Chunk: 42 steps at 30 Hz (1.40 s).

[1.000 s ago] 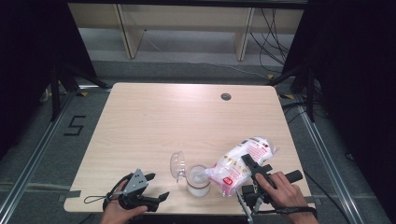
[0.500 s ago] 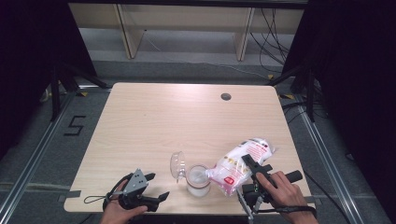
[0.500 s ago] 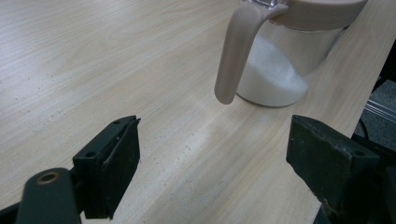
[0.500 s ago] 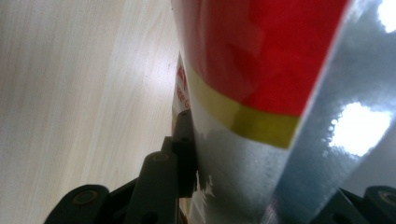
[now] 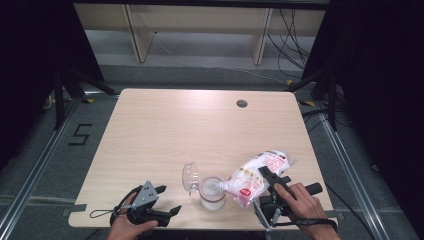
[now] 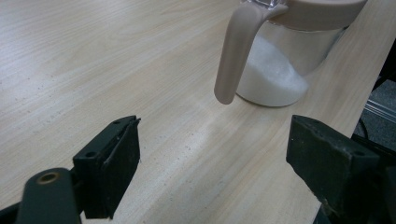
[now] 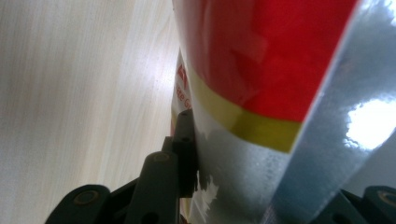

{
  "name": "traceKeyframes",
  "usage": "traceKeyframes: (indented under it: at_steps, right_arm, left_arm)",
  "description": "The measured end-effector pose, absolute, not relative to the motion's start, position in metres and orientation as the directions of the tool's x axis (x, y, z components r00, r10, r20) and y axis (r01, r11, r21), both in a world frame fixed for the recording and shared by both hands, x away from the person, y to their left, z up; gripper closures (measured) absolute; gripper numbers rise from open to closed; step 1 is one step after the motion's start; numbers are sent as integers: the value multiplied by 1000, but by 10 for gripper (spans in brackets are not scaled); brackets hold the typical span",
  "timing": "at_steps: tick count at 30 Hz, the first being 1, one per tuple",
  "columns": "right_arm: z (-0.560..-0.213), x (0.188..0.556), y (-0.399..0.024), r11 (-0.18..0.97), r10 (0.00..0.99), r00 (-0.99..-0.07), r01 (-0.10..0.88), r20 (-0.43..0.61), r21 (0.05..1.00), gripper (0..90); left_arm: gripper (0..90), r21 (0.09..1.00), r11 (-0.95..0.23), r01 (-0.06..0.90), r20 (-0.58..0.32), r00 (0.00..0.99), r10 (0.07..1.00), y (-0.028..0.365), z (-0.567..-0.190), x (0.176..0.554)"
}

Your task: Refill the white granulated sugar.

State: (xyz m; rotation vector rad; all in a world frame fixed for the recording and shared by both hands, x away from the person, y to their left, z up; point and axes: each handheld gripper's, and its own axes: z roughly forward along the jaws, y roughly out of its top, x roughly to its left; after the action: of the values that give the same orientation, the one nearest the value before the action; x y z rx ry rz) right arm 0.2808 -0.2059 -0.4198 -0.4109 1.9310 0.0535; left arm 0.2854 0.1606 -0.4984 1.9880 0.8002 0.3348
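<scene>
Bag (image 5: pixel 257 175) over jar (image 5: pixel 212 194), lid (image 5: pixel 189 176) beside

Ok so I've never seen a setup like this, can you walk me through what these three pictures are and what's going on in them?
A person sits at a wooden table and holds a hand tool with two black jaws in each hand. One picture is from a camera above the table; the other two come from small cameras that ride on the tools and look along their jaws.

From above, the left gripper rests near the table's front edge, jaws open and empty. Its own camera looks at a clear jar with a beige handle, part full of white grains.

The right gripper is clamped on a white and red bag, tipped with its mouth over the jar, whose lid stands open. Its camera sees the bag up close.
</scene>
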Motion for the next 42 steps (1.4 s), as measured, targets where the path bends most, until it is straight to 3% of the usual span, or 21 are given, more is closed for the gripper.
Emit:
traceKeyframes:
  at_steps: [8, 42]
  right_arm:
    - [-419, 277, -206, 951, -242, -343, -270, -908, -152, 709]
    - [-415, 277, -207, 941, -273, -314, -284, -909, -185, 715]
  left_arm:
    - [172, 847, -351, 401, -83, 750, 656, 161, -498, 286]
    - [173, 846, -349, 402, -84, 749, 657, 160, -498, 285]
